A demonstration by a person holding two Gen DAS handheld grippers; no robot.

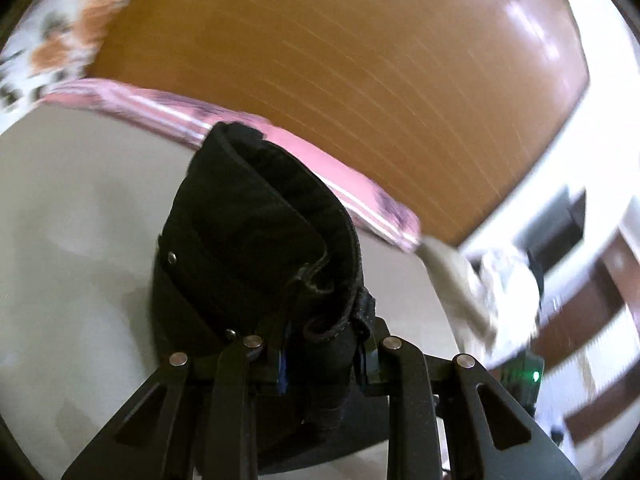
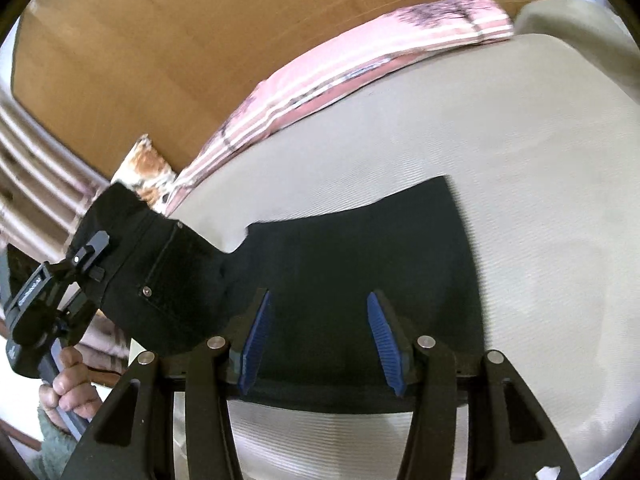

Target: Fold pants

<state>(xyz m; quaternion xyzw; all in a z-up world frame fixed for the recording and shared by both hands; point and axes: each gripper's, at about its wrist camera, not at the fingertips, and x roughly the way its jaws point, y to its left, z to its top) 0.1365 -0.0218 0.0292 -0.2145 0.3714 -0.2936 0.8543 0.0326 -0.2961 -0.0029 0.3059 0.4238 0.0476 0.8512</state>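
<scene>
The black pants point(image 2: 352, 248) lie on a beige bed sheet point(image 2: 520, 200), with the waistband end lifted at the left. My left gripper point(image 1: 320, 344) is shut on the bunched waistband of the pants point(image 1: 256, 216) and holds it up off the sheet. It also shows in the right wrist view point(image 2: 86, 254), clamped on the raised waistband, with a hand on its handle. My right gripper point(image 2: 320, 332) is open, its blue pads point(image 2: 384, 328) hovering over the flat part of the pants, holding nothing.
A pink striped pillow point(image 2: 320, 76) lies along the far edge of the bed against a wooden headboard point(image 2: 160, 40). A patterned orange and white cushion point(image 2: 148, 168) sits at the left. A beige pillow point(image 2: 580, 24) lies at the far right.
</scene>
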